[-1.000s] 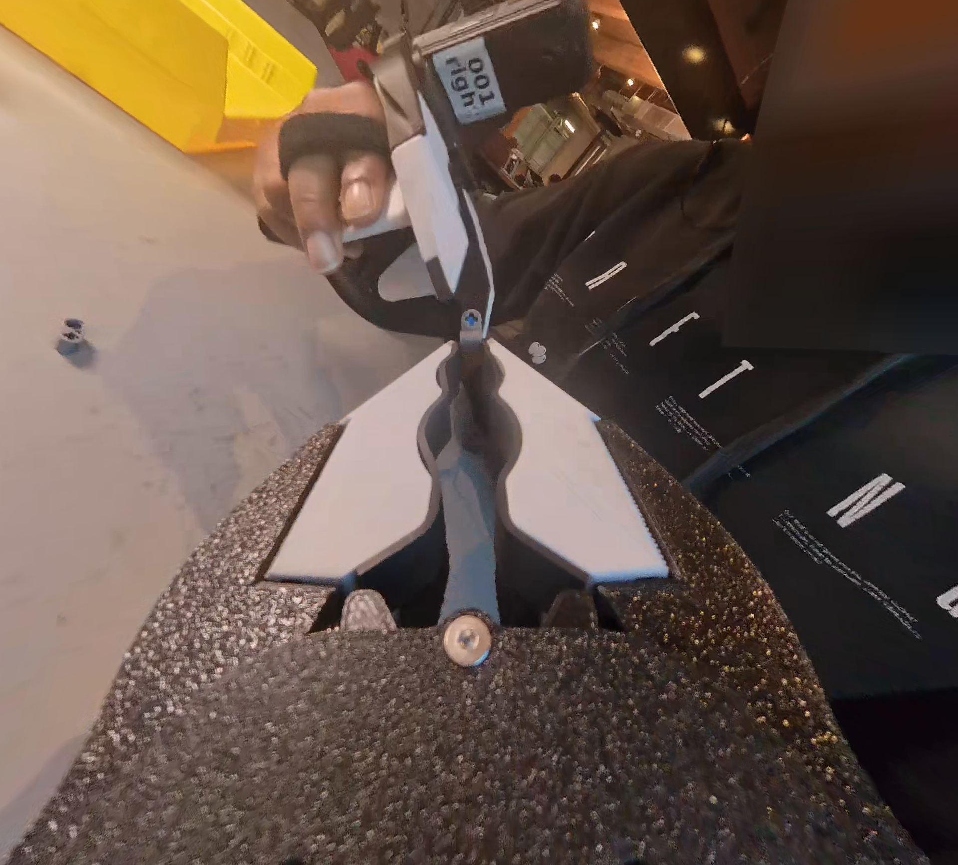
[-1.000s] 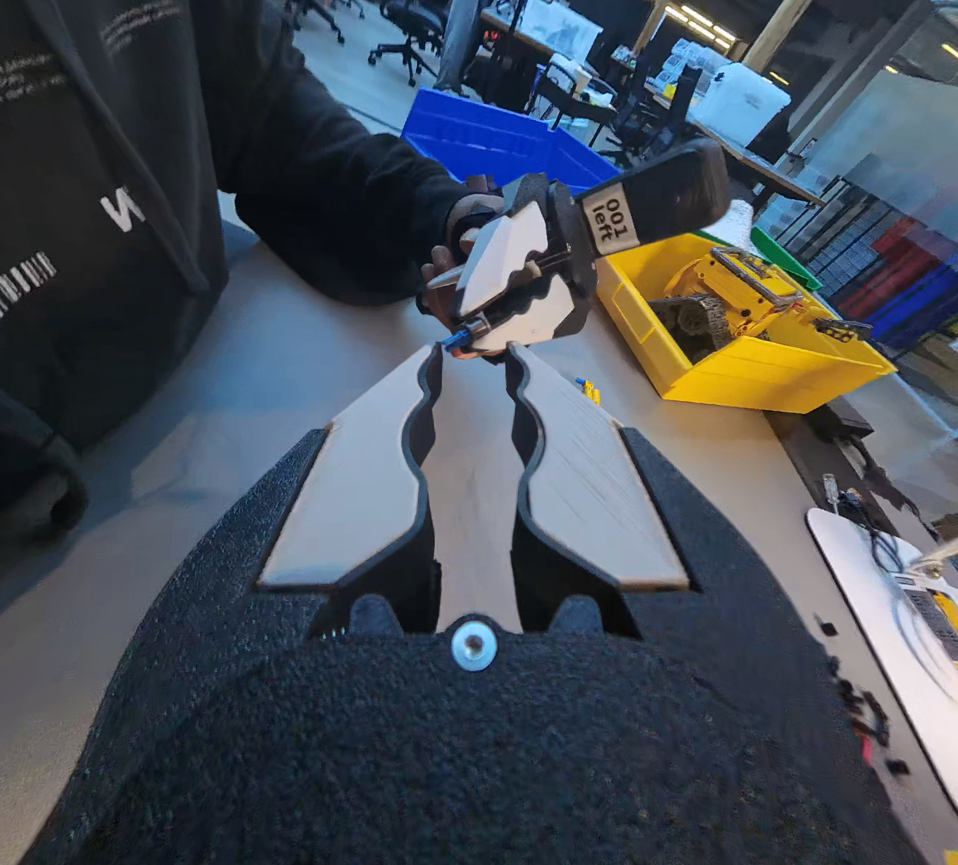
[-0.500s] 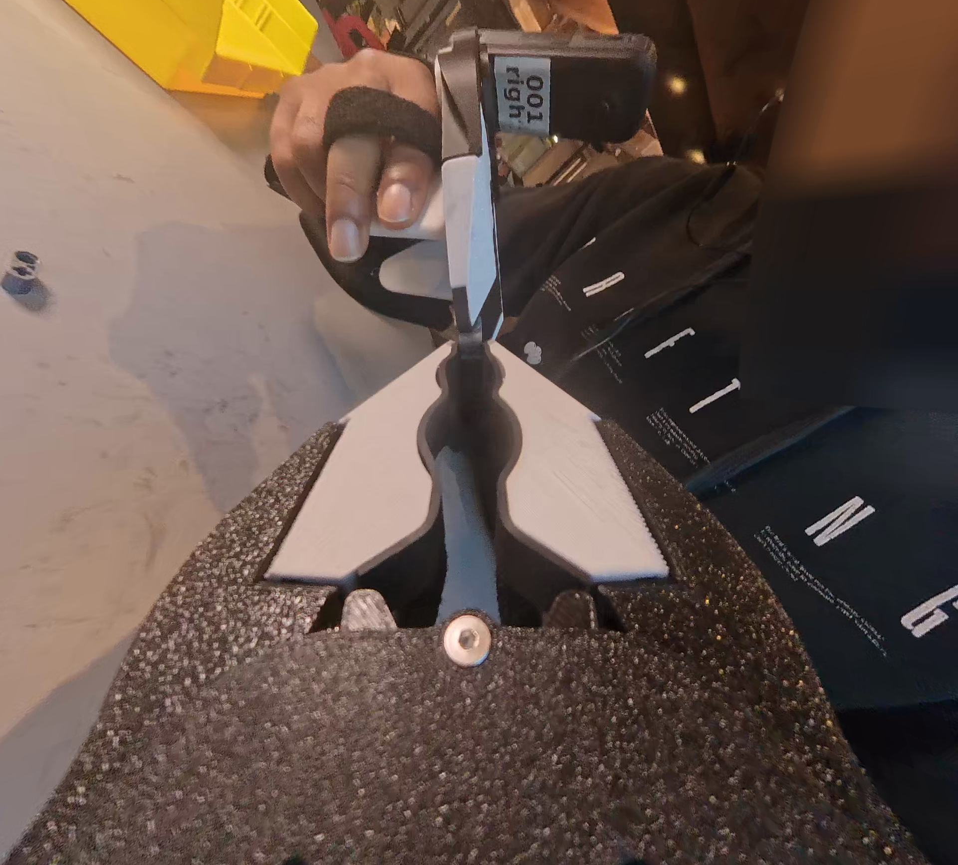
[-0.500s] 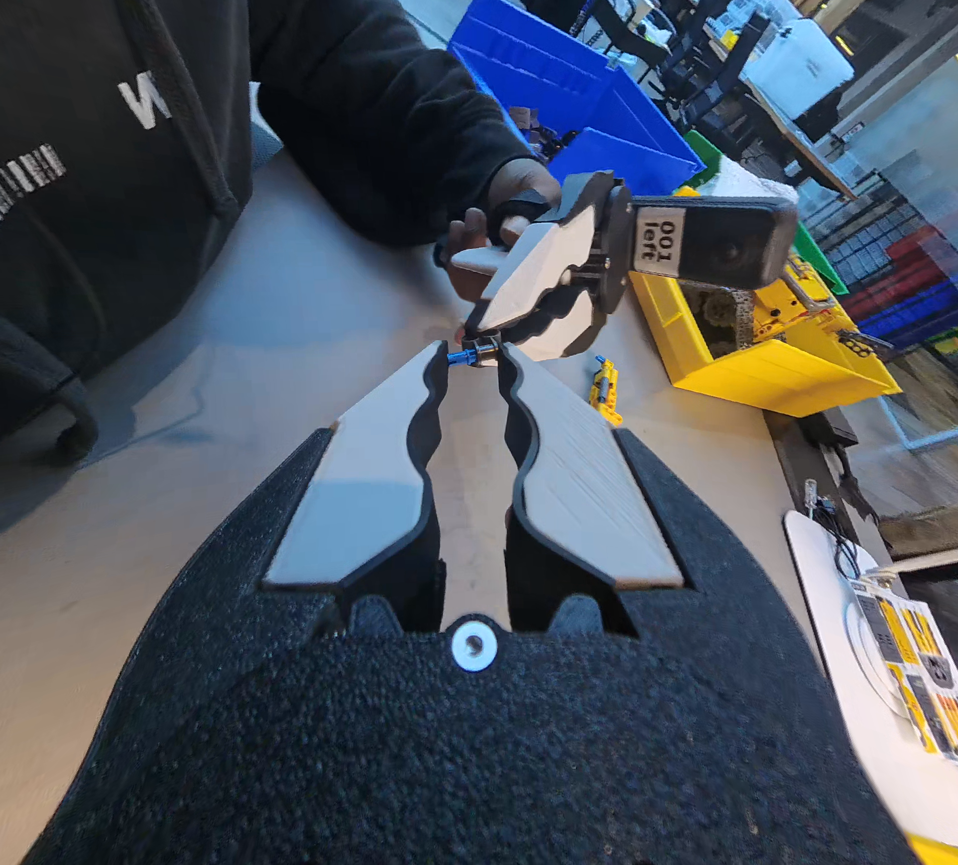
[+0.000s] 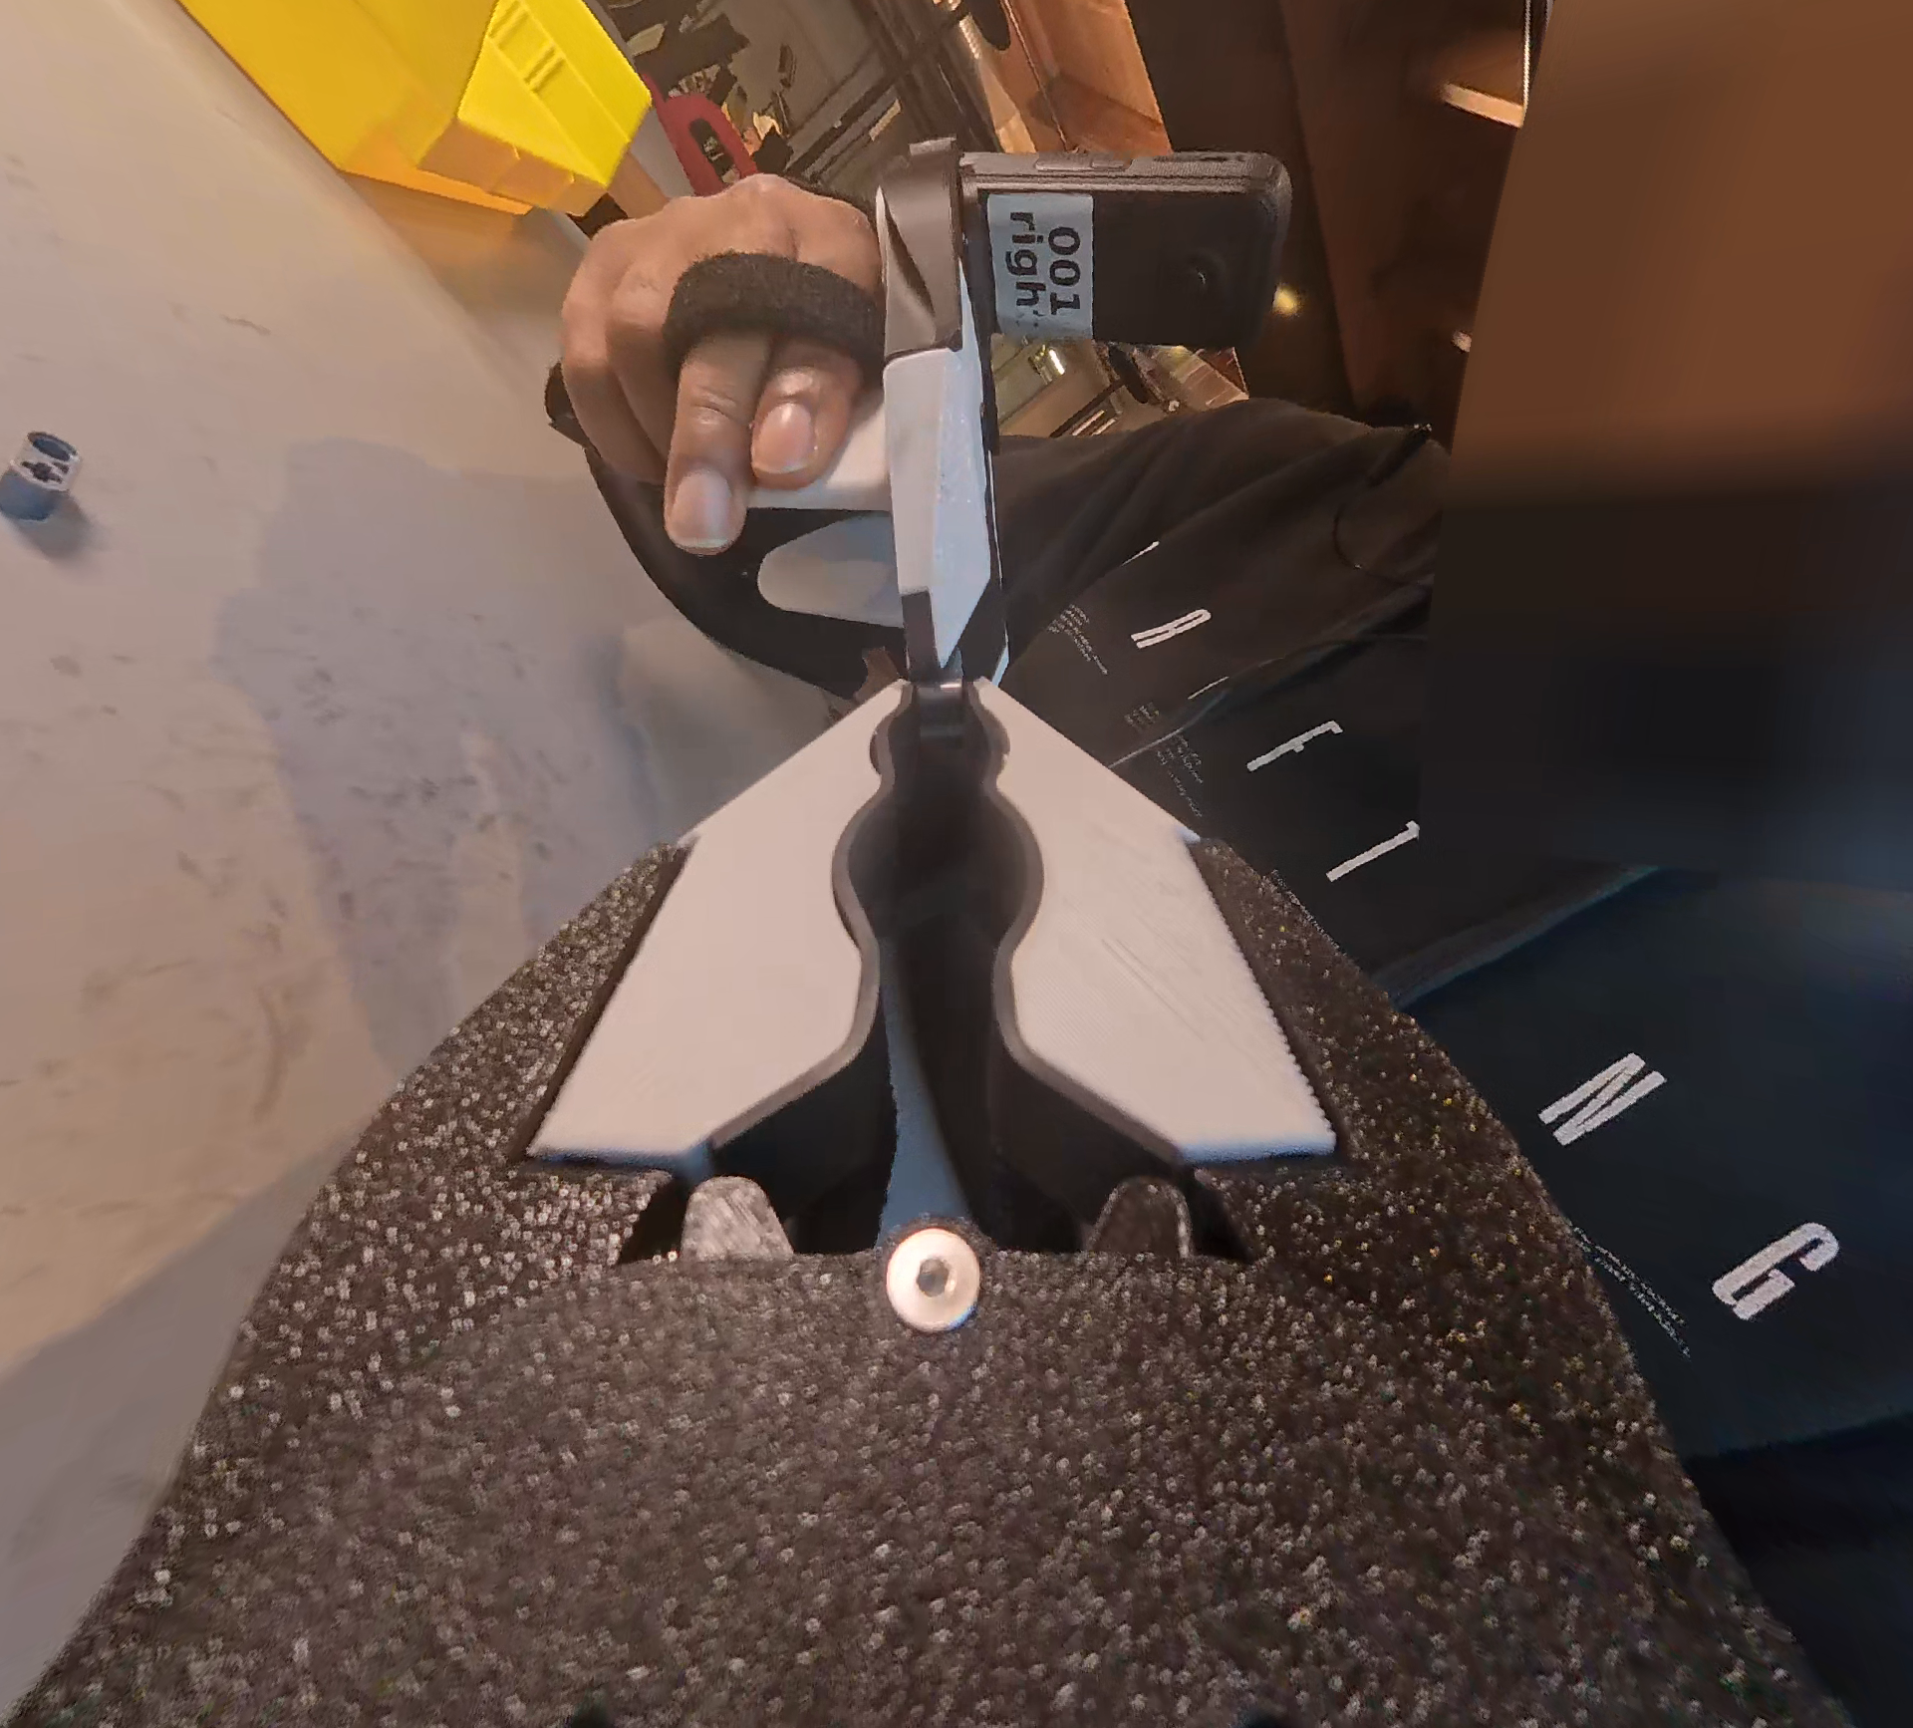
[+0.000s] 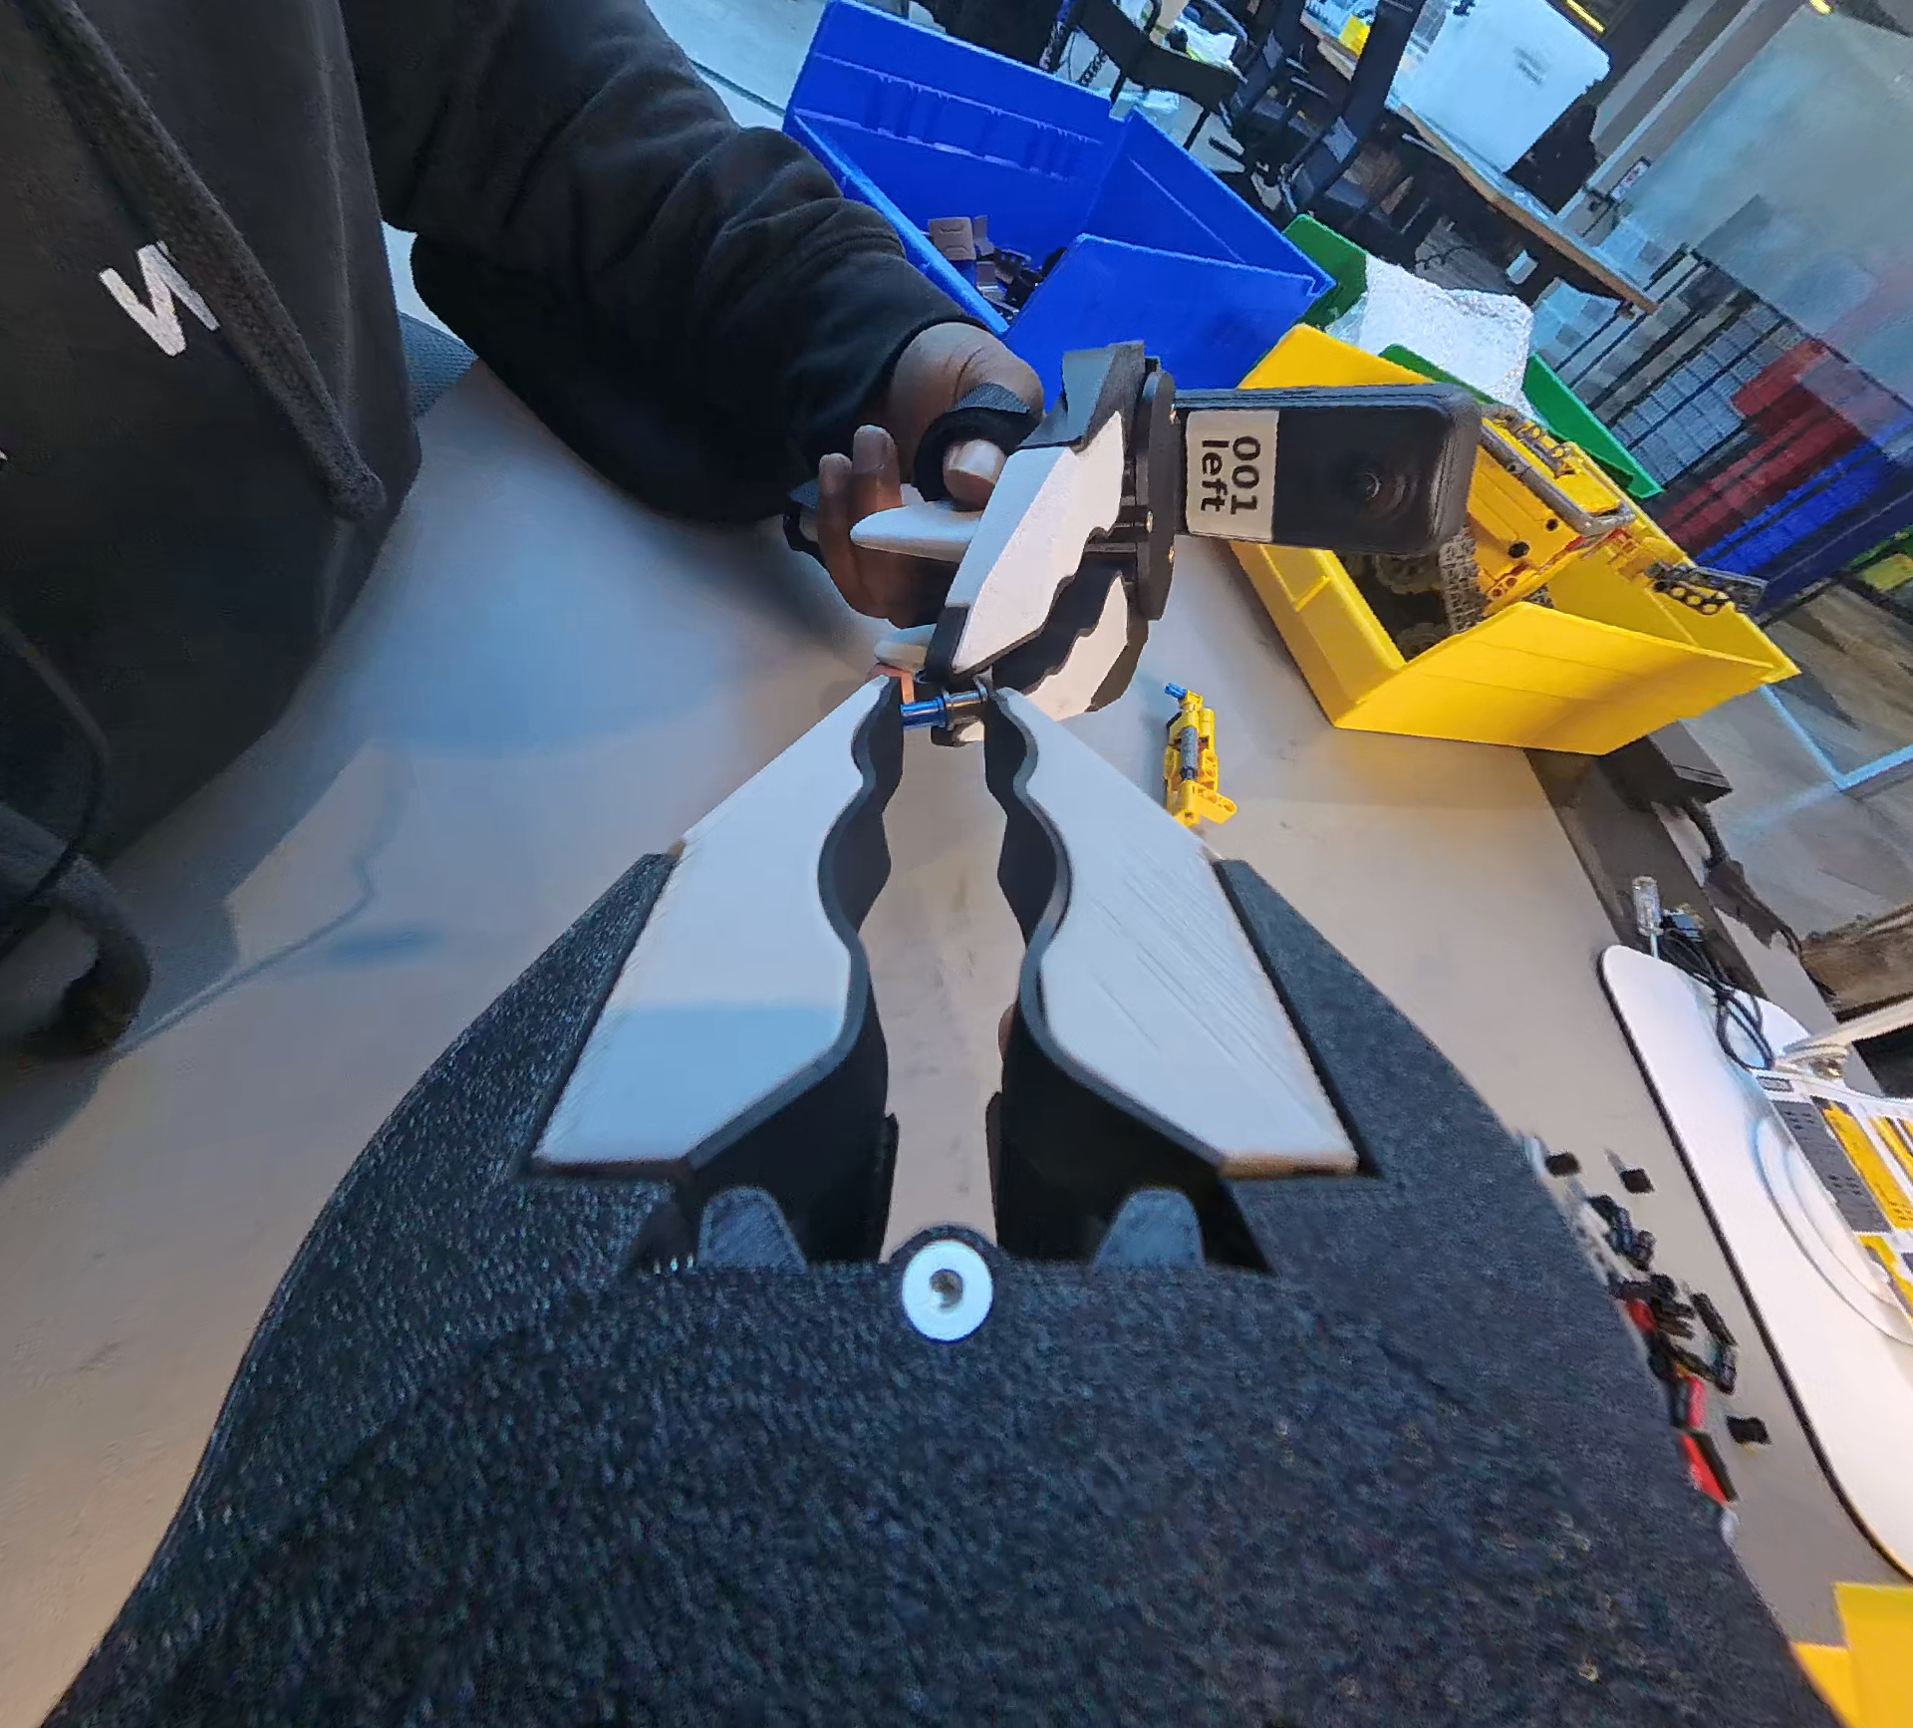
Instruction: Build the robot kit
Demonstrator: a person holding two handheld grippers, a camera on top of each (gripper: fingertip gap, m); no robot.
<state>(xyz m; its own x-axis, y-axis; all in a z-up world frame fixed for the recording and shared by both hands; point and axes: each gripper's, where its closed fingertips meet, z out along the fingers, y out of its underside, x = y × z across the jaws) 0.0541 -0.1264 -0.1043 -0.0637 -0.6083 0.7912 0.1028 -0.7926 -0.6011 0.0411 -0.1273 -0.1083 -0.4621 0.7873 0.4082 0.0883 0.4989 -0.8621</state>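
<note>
Where the two tools meet tip to tip above the grey worktop [image 6: 518,695], one small item sits between them: a blue-and-black pin piece [image 6: 937,707], held clear of the surface. Left hand-held gripper [image 5: 937,710]: fingers drawn nearly together, pinching the dark end of that piece; carried by the person's left hand [image 6: 911,477]. Right hand-held gripper [image 6: 942,710]: fingers standing a little apart, the piece bridging the gap at their tips and seeming to touch both; whether they press on it cannot be told; carried by the right hand [image 5: 714,353]. Nearby on the worktop: a small yellow part [image 6: 1196,757] just beside the right tool's fingers; a yellow bin [image 6: 1532,674] holding a yellow tracked model, farther off; a blue bin [image 6: 1139,301] behind the left hand; a small blue-grey bush [image 5: 41,474] lying alone, well apart. Right margin: a white board [image 6: 1708,1161] with loose black and red bits [image 6: 1677,1347] along its near side. Person's black sweatshirt [image 6: 259,125] closes one side. Bare surface lies directly under the meeting point and toward the person; the worktop's far edge runs close behind the yellow bin.
</note>
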